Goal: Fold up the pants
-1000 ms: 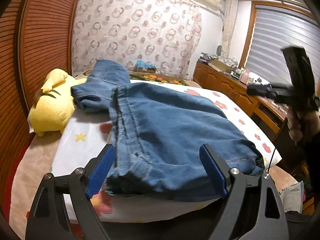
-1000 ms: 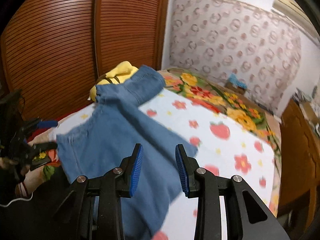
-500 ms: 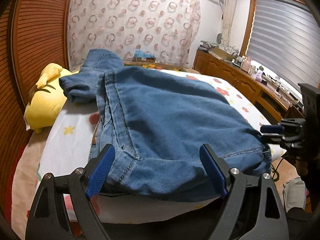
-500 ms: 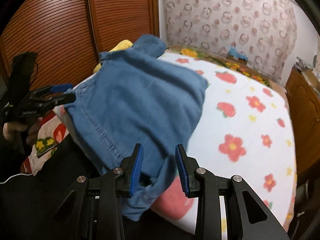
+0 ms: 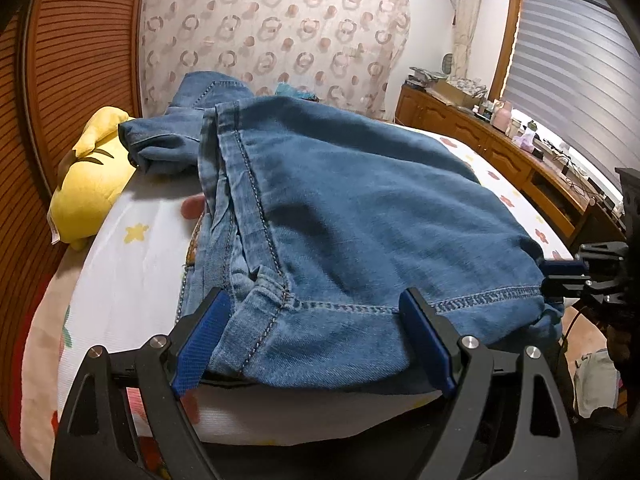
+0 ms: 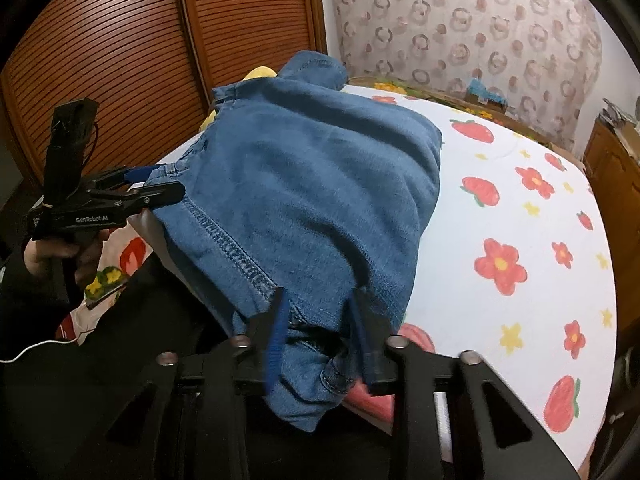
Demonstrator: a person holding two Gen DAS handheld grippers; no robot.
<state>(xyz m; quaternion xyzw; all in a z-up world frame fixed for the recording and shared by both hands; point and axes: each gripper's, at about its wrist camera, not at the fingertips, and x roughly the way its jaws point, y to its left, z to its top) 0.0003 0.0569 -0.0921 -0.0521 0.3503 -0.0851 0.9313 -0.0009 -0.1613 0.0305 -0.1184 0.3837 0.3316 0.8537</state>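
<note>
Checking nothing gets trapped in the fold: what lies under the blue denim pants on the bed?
Under the blue denim pants only the white flower-print bedsheet shows around their edges. Whatever lies beneath their middle is covered. A yellow plush toy sits beside them.

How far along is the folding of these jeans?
Partly done, it seems: the jeans already lie doubled over on the bed. In hand: the right gripper has just been closing on the near corner of the denim, while the left gripper stands open around the hem. Left: at least one more fold and smoothing, and one leg end by the yellow plush toy looks bunched.
</note>
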